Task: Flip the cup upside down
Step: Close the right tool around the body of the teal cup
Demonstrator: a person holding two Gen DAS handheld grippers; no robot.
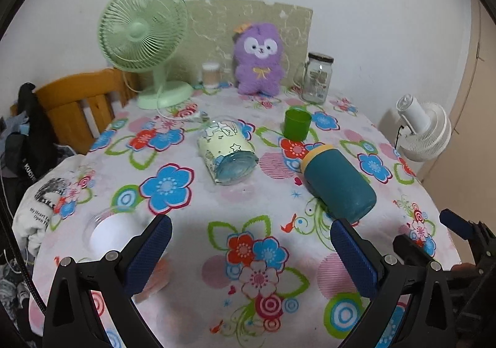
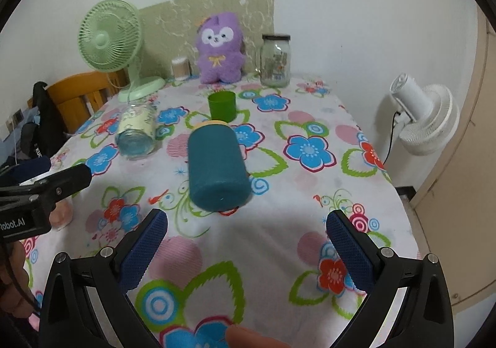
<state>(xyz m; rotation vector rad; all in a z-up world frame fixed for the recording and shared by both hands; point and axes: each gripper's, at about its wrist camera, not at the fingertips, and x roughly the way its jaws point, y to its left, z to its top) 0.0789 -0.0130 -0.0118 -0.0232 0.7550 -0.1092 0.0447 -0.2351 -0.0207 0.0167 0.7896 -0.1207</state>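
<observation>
A teal cup with a yellow rim (image 1: 338, 180) (image 2: 217, 166) lies on its side on the flowered tablecloth, base toward me. A glass cup with a pale yellow print (image 1: 228, 151) (image 2: 138, 132) also lies on its side. A small green cup (image 1: 297, 124) (image 2: 222, 106) stands upright behind them. A clear plastic cup (image 1: 107, 231) stands by my left finger. My left gripper (image 1: 251, 242) is open and empty, short of the cups. My right gripper (image 2: 247, 238) is open and empty, just in front of the teal cup's base.
At the back stand a green desk fan (image 1: 145, 47), a purple plush toy (image 1: 259, 59), a glass jar (image 1: 317, 78) and a small cotton-swab container (image 1: 210, 75). A wooden chair (image 1: 77, 106) is at the left, a white fan (image 2: 424, 118) beyond the right table edge.
</observation>
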